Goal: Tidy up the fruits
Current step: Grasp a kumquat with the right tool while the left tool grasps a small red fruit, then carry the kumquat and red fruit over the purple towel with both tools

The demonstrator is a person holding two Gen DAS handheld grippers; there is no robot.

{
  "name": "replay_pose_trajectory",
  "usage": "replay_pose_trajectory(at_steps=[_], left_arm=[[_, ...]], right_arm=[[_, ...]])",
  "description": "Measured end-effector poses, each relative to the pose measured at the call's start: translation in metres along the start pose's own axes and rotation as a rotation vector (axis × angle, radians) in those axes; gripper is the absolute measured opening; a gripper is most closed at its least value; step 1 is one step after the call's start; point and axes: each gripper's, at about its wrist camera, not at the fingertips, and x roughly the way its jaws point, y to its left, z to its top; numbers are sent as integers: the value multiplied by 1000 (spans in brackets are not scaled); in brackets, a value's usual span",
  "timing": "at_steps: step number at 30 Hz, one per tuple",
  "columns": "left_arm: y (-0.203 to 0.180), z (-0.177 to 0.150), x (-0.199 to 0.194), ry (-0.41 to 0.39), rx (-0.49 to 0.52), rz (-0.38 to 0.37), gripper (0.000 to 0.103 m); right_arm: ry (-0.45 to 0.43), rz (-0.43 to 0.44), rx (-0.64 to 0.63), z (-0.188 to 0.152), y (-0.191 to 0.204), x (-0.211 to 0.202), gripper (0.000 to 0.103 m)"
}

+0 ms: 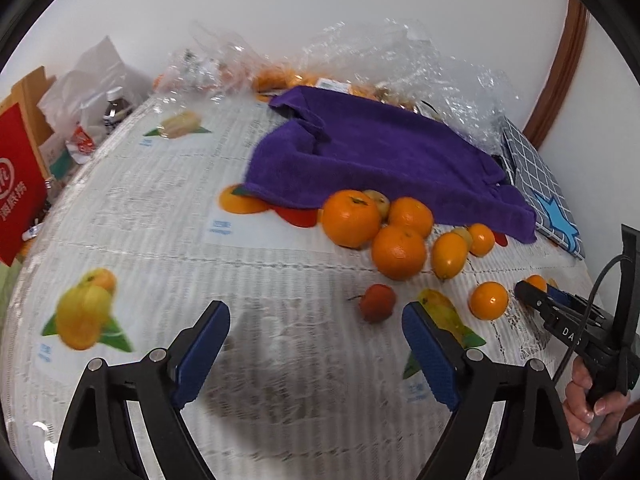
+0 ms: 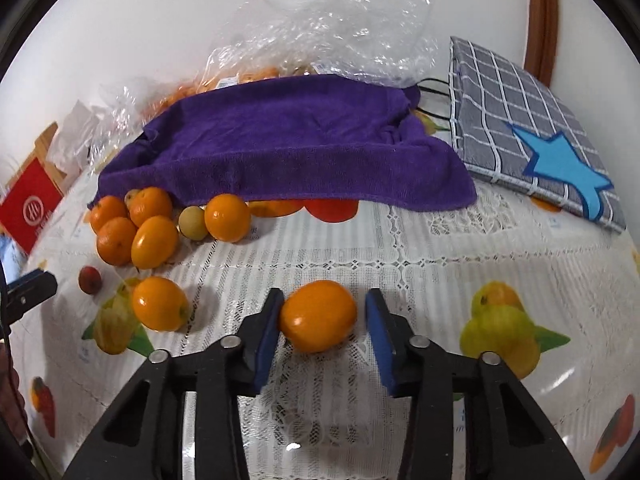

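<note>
The right hand-held gripper [image 2: 322,322] is sitting low over the worktop [image 2: 420,248] with its blue pads standing apart around a small oval orange fruit [image 2: 318,316]. The left pad is touching or all but touching the fruit's skin, while the right pad is showing a clear gap, so the fruit is bracketed but not yet pinched. The fruit is resting on the lace cloth, near the front edge.

The left hand-held gripper [image 1: 316,340] is hovering with its pads spread wide and nothing between them; a little red fruit [image 1: 377,302] is lying just beyond its right pad.

Further out to the left, another loose orange fruit [image 2: 160,303] is sitting alone, and beyond it a cluster of oranges [image 2: 136,228] is crowding the near hem of a purple towel [image 2: 280,140]. Crinkled clear bags [image 2: 328,20] are lying at the far side, and a grey checked cushion [image 2: 520,120] is lying at the far right.

The bracketed fruit looks light, firm and smooth-skinned, so it is likely to roll or squirt out of a lopsided squeeze. Taking it across its widest middle, both pads meeting it evenly, seems best; only gentle pressure should be needed, as the skin could bruise.
</note>
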Motion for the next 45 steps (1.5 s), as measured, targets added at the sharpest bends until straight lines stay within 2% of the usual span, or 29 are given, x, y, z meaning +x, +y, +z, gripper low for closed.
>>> replay_pose_trajectory(at_steps=[6, 9, 11, 13, 17, 24, 27, 29, 31, 40, 45], left_arm=[[-21, -4, 18, -4, 47, -3, 73], [-26, -2, 21, -10, 59, 4, 61], [-25, -1, 23, -9, 42, 1, 47], [-28, 0, 24, -8, 56, 9, 40], [-28, -2, 22, -4, 59, -25, 26], [-18, -4, 20, -12, 4, -77, 23], [-6, -5, 11, -59, -45, -175, 22], [4, -6, 6, -92, -93, -211, 22], [8, -6, 6, -97, -119, -216, 22], [8, -7, 4, -110, -112, -222, 22], [17, -6, -4, -167, -182, -226, 22]], right_arm=[[-6, 45, 9, -3, -10, -4, 35], [-5, 50, -1, -5, -12, -6, 35], [-5, 57, -7, -6, -12, -7, 36], [-6, 72, 2, -7, -14, -8, 35], [-12, 99, 29, -7, -19, -8, 35], [-13, 116, 48, -8, -22, -9, 36], [-17, 118, 56, -9, -22, -10, 36], [-18, 119, 58, -10, -23, -11, 35], [-19, 118, 58, -10, -23, -11, 35], [-66, 140, 71, -12, -24, -19, 35], [-36, 107, 62, -6, -25, -14, 35]])
